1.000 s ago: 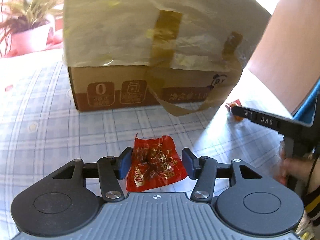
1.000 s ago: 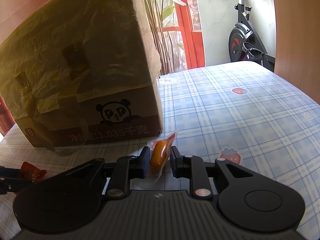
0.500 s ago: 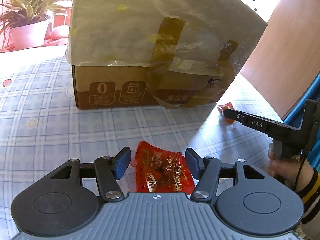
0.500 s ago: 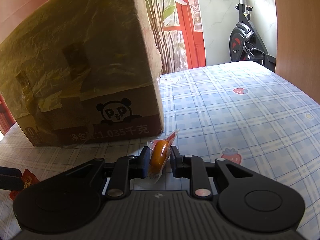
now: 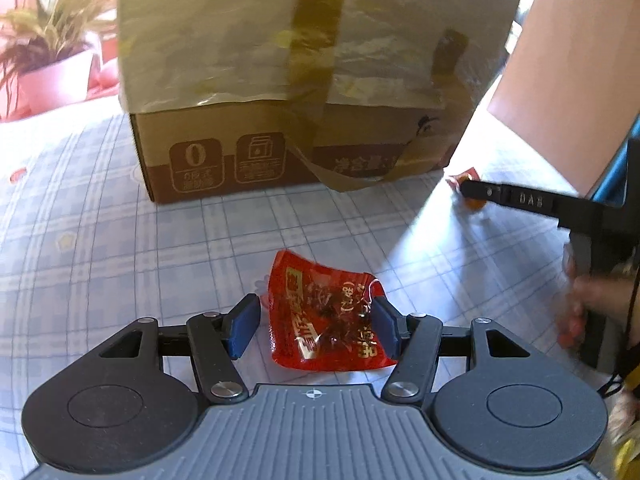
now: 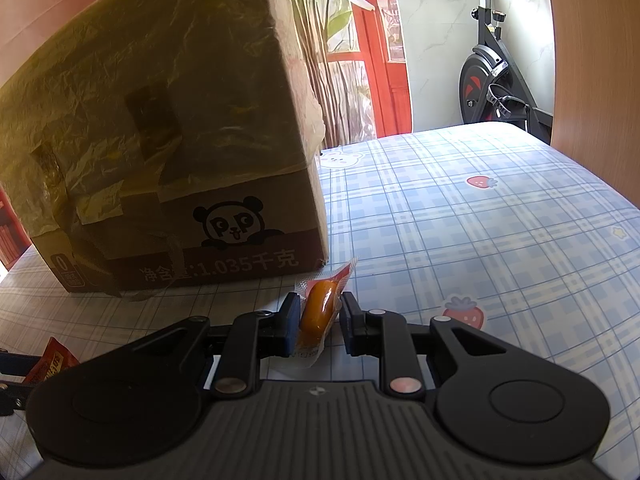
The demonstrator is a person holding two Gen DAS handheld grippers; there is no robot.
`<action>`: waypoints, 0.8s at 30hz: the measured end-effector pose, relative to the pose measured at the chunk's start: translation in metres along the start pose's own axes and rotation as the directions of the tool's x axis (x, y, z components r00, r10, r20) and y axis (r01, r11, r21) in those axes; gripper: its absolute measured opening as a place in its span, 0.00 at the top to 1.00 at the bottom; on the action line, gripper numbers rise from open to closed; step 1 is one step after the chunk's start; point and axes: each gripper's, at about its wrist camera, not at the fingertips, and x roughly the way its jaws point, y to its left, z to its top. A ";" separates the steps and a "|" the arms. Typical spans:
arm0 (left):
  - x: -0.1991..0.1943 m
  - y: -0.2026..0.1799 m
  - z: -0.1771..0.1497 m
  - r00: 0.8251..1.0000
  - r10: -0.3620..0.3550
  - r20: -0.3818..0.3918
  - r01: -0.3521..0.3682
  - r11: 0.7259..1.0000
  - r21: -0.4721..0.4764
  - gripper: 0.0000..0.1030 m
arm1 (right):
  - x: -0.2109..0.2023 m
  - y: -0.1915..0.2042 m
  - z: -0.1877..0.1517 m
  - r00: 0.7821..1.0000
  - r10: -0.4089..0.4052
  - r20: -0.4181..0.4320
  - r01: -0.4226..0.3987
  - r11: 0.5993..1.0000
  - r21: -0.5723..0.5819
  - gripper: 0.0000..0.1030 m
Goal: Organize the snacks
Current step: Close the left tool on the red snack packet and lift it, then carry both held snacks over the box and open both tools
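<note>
Blue pads [image 5: 243, 326] of the left gripper [image 5: 314, 326] are set wide apart, and a red snack packet [image 5: 328, 320] is framed between them. The packet lies flat on the tablecloth [image 5: 100, 248]. Its right edge is at or touching the right pad, while a clear gap is left at the left pad, so no clamping is shown.

The right gripper [image 6: 320, 328] is seen with its fingers drawn close around a small clear-wrapped orange snack [image 6: 318, 314]. The left pad [image 6: 290, 326] is pressed against the wrapper. A narrow gap is visible at the right pad, so a firm hold cannot be confirmed. The snack is held upright between the fingers, just in front of the near corner of the cardboard box [image 6: 168, 152].

The box is positioned on the checked tablecloth ahead of both grippers. Its upper part is covered with crumpled plastic film fixed by brown tape [image 5: 312, 36], and a panda mark [image 6: 232, 222] is printed on the lower band.

In the left wrist view, the right gripper is seen from the side at the right edge, with the orange snack at its tip beside the box corner. In the right wrist view, a corner of the red packet is visible at the lower left.

A potted plant [image 5: 52, 68] is located behind the box, and an exercise bike [image 6: 492, 76] beyond the table.
</note>
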 end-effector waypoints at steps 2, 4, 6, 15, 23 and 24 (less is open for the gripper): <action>0.000 -0.005 -0.002 1.000 0.022 0.007 -0.023 0.999 0.037 0.42 | 0.000 0.000 0.000 1.000 0.000 0.000 0.000 1.000 0.000 0.77; -0.001 -0.006 -0.002 1.000 -0.006 0.017 0.005 1.000 0.030 0.58 | 0.000 0.000 0.000 1.000 0.000 0.000 0.000 1.000 -0.001 0.77; -0.002 -0.008 -0.002 0.999 -0.037 0.018 0.037 0.999 0.030 0.70 | 0.000 0.000 0.000 1.000 0.000 0.000 0.000 1.000 0.000 0.77; -0.013 -0.011 0.000 0.997 -0.064 0.050 0.063 0.998 0.029 0.83 | 0.001 0.000 -0.001 1.000 0.007 0.000 -0.007 1.000 0.001 0.78; -0.029 -0.004 0.012 0.995 -0.038 0.093 0.037 0.999 0.021 0.83 | -0.005 -0.002 0.001 1.000 0.023 0.012 -0.023 1.000 0.017 0.80; -0.033 -0.002 0.014 0.994 -0.036 0.106 0.033 0.999 0.025 0.83 | -0.008 -0.004 0.001 1.000 0.025 0.015 -0.025 0.999 0.027 0.80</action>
